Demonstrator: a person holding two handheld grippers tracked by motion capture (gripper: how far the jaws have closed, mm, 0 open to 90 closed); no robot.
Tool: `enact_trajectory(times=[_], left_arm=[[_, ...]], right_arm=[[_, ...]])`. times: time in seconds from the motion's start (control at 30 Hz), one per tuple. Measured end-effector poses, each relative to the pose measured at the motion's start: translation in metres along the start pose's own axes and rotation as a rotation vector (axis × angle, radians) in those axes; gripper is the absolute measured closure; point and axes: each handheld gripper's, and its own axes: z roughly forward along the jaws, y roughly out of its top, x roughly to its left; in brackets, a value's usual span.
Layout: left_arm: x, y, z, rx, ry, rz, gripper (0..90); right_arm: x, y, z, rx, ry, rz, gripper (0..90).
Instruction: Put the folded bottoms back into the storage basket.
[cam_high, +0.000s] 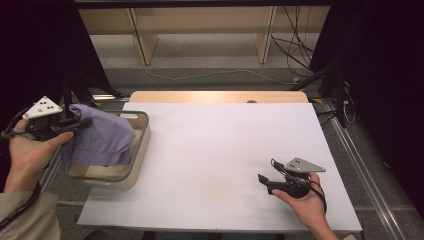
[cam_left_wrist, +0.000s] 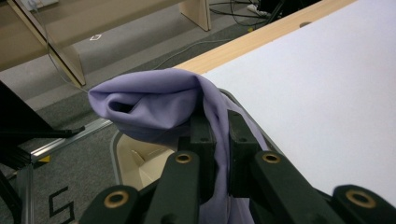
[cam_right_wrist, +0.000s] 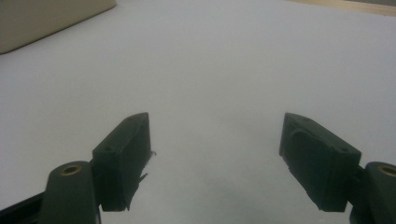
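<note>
Jaws of left gripper clamp fold of lilac cloth, draped over basket at bench's left edge. Right gripper gapes empty near front-right corner. Cloth looks light, limp, best pinched at bunched fold.

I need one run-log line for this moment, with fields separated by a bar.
left tongs: shut on purple cloth, above basket | right tongs: open, holding nothing, over white table
</note>
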Motion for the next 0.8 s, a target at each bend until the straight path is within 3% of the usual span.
enact_trajectory(times=[0.27, 0.47, 0.8], left_arm=[[-0.006, -0.002, 0.016, 0.053, -0.024, 0.024, 83.4], [-0.013, 0.004, 0.021, 0.052, -0.045, 0.052, 83.3], [-0.017, 0.004, 0.037, 0.07, -0.066, 0.064, 83.3]], right_arm=[[0.0, 0.0, 0.0, 0.0, 0.0, -0.001, 26.0], [0.0, 0.0, 0.0, 0.0, -0.001, -0.003, 26.0], [0.0, 0.0, 0.0, 0.001, 0.0, -0.003, 26.0]])
